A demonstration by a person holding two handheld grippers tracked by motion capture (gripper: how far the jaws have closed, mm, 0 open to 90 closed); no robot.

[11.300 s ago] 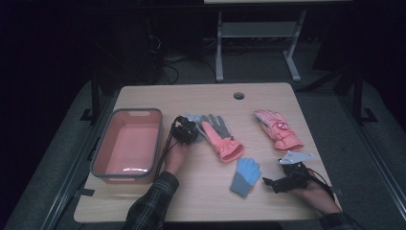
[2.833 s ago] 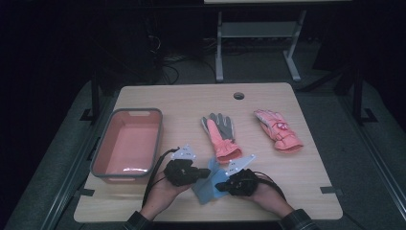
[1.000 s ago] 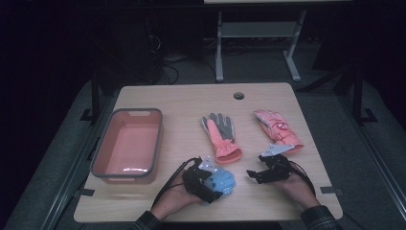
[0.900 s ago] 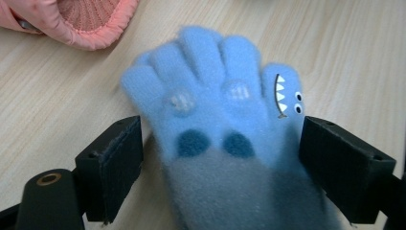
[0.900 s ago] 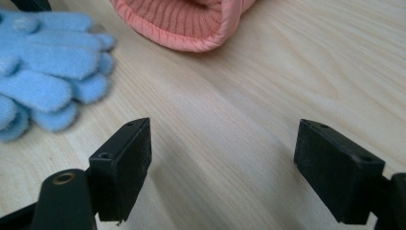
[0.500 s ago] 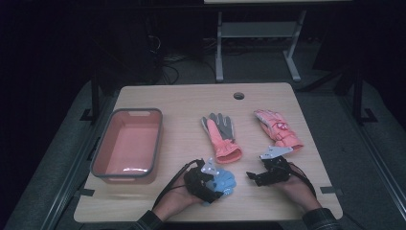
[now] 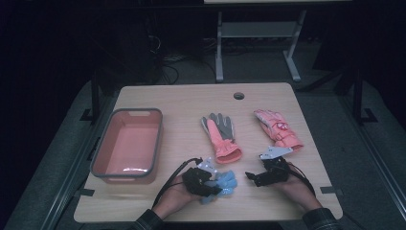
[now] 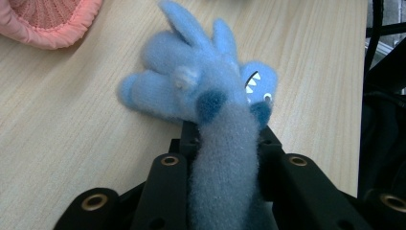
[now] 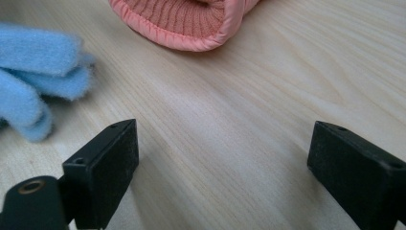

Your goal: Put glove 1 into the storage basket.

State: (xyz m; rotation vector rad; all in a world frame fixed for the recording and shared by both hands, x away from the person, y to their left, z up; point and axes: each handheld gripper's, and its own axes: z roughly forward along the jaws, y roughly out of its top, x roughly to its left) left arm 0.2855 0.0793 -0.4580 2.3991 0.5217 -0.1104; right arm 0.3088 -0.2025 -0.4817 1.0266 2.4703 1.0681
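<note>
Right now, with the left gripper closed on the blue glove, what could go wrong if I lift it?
1. The left gripper, whose jaws have just been closing, pinches only the cuff of the blue glove; the fuzzy fabric might slip out.
2. The glove's fingers lie on the table beside the pink glove; a low drag could nudge it.
3. The right gripper stands open and empty close by, so the hands could bump.

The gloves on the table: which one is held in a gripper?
The small fuzzy blue glove near the table's front edge; the left gripper is clamped on its cuff. The two pink gloves lie untouched farther back.
</note>
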